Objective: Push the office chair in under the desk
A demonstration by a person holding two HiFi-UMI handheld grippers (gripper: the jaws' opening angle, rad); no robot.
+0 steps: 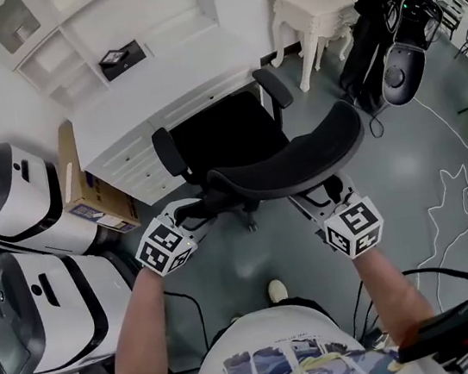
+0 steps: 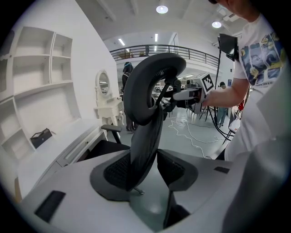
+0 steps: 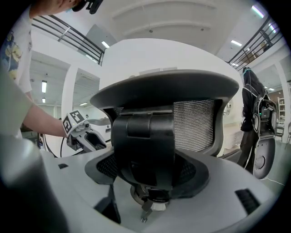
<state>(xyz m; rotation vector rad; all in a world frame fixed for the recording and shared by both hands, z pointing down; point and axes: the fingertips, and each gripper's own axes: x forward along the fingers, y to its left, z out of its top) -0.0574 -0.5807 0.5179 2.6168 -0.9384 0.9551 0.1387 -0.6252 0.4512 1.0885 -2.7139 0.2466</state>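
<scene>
The black office chair (image 1: 227, 143) faces the white desk (image 1: 160, 97), its seat partly under the desk front. Its curved backrest top (image 1: 300, 159) is nearest me. My left gripper (image 1: 196, 213) is at the backrest's left end. In the left gripper view the backrest's thin edge (image 2: 145, 132) stands between the two pads, and the left gripper (image 2: 145, 157) is shut on it. My right gripper (image 1: 319, 199) is at the backrest's right side. In the right gripper view the right gripper (image 3: 148, 159) is shut on the black bracket (image 3: 143, 145) behind the mesh back.
Two white pod-shaped machines (image 1: 19, 205) (image 1: 37, 324) and a cardboard box (image 1: 86, 191) stand left of the desk. A white side table (image 1: 311, 5) and black equipment (image 1: 404, 69) are at the back right. Cables (image 1: 453, 193) trail over the grey floor at right.
</scene>
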